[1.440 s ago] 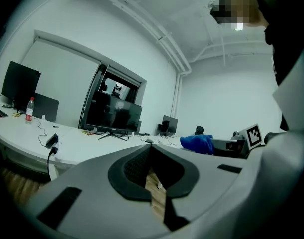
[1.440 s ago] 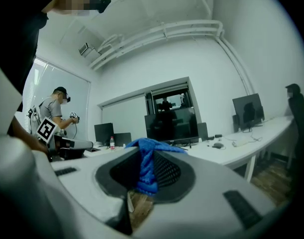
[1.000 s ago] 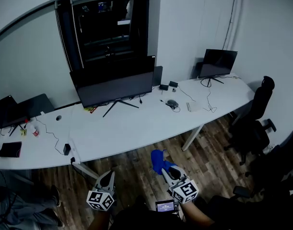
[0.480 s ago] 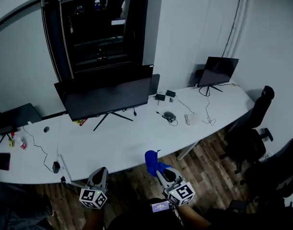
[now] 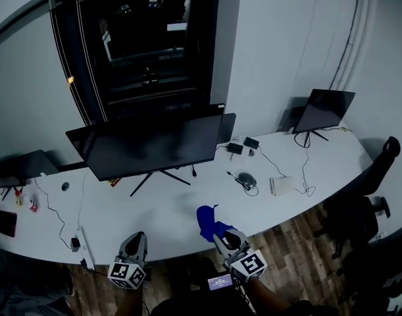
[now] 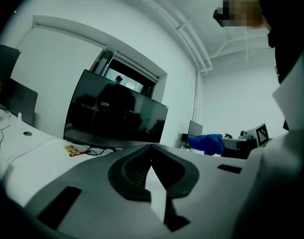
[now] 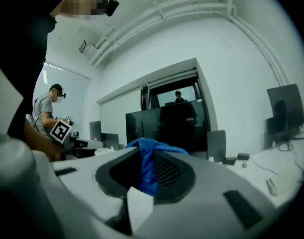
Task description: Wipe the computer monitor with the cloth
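White desk (image 5: 162,224), 1 big monitor (image 5: 151,147); R gripper (image 5: 221,234) clamped on 1 blue cloth (image 5: 206,220), L gripper (image 5: 137,239) closed.

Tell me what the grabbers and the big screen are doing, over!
Left gripper shut, empty. Right gripper shut on blue cloth. Cloth short of big monitor, wiping not begun. Only bare desk between.

Desk (image 5: 177,210) bare before monitor (image 5: 151,147); cables (image 5: 300,170) strewn at right.

No legible text or numbers, only square markers (image 5: 127,274) on the left gripper (image 5: 135,239) and right gripper (image 5: 222,237)
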Action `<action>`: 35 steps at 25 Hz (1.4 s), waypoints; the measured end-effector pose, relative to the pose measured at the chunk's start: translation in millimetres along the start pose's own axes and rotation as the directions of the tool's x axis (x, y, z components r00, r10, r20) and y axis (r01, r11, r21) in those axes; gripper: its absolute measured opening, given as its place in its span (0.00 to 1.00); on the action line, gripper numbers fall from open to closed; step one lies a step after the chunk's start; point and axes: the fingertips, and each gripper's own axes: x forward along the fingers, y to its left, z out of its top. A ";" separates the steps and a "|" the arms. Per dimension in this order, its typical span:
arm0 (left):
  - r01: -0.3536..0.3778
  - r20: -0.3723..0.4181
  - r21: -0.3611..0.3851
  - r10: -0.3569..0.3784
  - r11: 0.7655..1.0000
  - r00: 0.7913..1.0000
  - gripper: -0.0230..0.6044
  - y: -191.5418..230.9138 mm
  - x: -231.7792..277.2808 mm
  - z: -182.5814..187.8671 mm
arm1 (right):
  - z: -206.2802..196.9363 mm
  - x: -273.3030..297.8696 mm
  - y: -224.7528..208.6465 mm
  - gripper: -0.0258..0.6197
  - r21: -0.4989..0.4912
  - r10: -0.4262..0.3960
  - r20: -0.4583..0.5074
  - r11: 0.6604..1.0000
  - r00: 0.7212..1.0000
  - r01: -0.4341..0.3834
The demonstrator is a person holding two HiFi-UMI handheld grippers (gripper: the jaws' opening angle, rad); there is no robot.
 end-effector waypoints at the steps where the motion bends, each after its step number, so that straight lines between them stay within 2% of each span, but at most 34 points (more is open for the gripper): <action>1: -0.015 0.001 0.002 0.015 1.000 1.000 0.03 2.1 10.3 3.9 | 4.7 10.1 -11.5 0.14 -0.005 0.018 0.007 1.000 1.000 -0.018; 7: -0.104 0.043 0.005 0.104 0.995 0.994 0.03 7.4 63.2 36.3 | 37.1 61.3 -65.8 0.14 -0.005 0.147 0.033 0.989 0.989 -0.147; 12: -0.169 0.073 0.003 0.169 0.986 0.983 0.03 15.7 91.3 52.1 | 61.9 100.2 -82.4 0.14 -0.029 0.287 0.073 0.958 0.955 -0.285; 17: -0.215 0.088 0.019 0.213 0.976 0.973 0.03 32.1 100.8 66.2 | 97.3 143.0 -68.8 0.14 -0.076 0.432 0.146 0.902 0.890 -0.425; 21: -0.251 0.113 0.026 0.246 0.968 0.963 0.03 56.4 96.2 83.1 | 136.0 178.8 -38.5 0.14 -0.136 0.553 0.197 0.833 0.810 -0.535; 27: -0.279 0.147 0.003 0.275 0.960 0.950 0.03 116.3 82.9 102.3 | 198.5 244.5 25.2 0.14 -0.275 0.650 0.222 0.757 0.727 -0.593; 29: -0.260 0.156 -0.004 0.258 0.966 0.954 0.03 134.4 77.7 108.4 | 215.8 270.8 48.9 0.14 -0.327 0.663 0.205 0.740 0.720 -0.588; 35: -0.206 0.177 -0.018 0.206 0.978 0.963 0.03 185.3 47.7 127.7 | 260.4 360.1 112.7 0.14 -0.404 0.638 0.155 0.737 0.754 -0.541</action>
